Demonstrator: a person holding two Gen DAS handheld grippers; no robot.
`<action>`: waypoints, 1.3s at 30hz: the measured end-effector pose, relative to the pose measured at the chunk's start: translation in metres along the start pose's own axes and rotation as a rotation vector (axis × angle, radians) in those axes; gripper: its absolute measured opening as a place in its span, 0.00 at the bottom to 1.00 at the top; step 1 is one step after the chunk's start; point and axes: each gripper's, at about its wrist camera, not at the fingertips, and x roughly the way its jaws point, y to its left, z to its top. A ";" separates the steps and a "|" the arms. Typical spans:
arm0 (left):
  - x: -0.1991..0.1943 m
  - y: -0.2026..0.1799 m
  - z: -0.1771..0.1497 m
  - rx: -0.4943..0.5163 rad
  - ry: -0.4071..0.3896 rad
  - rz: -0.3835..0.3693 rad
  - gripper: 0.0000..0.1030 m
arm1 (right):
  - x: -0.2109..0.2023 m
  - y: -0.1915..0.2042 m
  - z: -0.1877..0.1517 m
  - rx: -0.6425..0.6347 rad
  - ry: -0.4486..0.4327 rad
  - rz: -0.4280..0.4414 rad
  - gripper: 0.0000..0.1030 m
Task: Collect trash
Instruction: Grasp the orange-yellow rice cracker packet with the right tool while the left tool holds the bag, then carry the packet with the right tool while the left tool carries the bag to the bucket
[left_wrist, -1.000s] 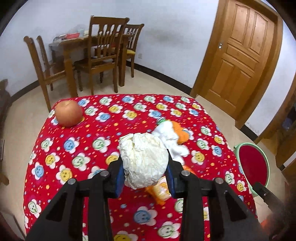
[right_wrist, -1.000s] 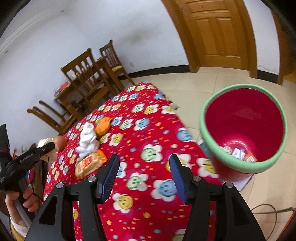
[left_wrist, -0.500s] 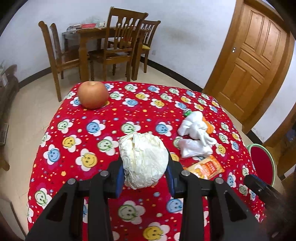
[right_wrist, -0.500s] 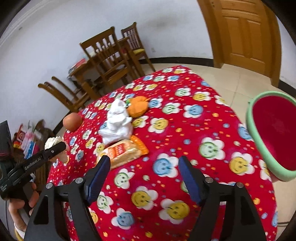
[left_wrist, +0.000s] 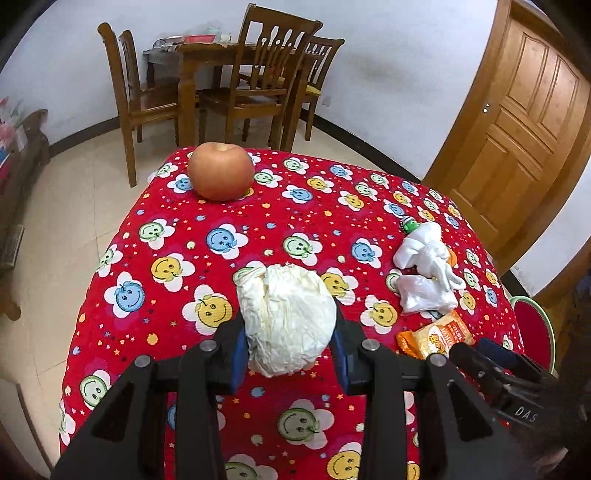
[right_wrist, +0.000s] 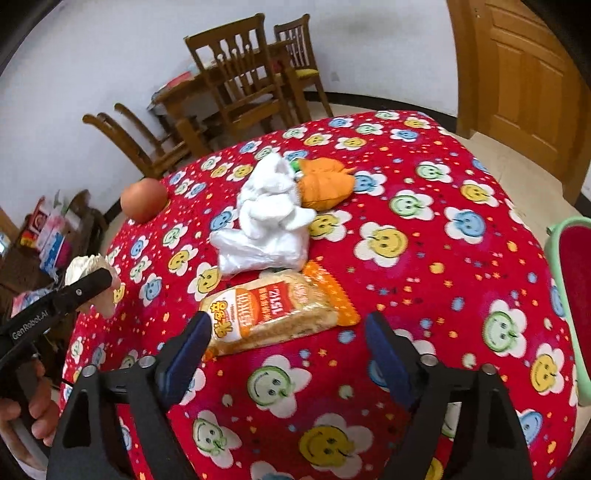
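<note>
My left gripper (left_wrist: 289, 345) is shut on a crumpled white paper ball (left_wrist: 286, 315) and holds it above the red smiley tablecloth (left_wrist: 207, 266). The ball also shows in the right wrist view (right_wrist: 90, 271). My right gripper (right_wrist: 286, 354) is open and empty, just in front of an orange snack wrapper (right_wrist: 277, 310). Behind the wrapper lie a white plastic bag with white cloth (right_wrist: 267, 225) and an orange carrot-shaped toy (right_wrist: 323, 182). The wrapper (left_wrist: 436, 334) and the white pile (left_wrist: 424, 269) also show in the left wrist view.
A red bin with a green rim (right_wrist: 572, 295) stands on the floor right of the table; it also shows in the left wrist view (left_wrist: 532, 325). An apple (left_wrist: 220, 170) sits at the table's far left. Wooden chairs and a table (left_wrist: 236, 74) stand behind, a door (left_wrist: 524, 110) at right.
My left gripper moved left with the paper ball, closer to the apple. My right gripper swung away from the bin to the snack wrapper and opened wider.
</note>
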 end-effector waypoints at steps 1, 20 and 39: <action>0.001 0.001 0.000 -0.004 0.002 -0.001 0.36 | 0.002 0.002 0.000 -0.009 0.002 0.000 0.93; 0.007 0.006 -0.004 -0.017 0.021 -0.008 0.36 | 0.039 0.032 0.005 -0.173 0.034 -0.077 0.99; 0.002 -0.008 -0.006 0.009 0.017 -0.027 0.36 | 0.002 0.019 -0.006 -0.086 -0.053 -0.027 0.85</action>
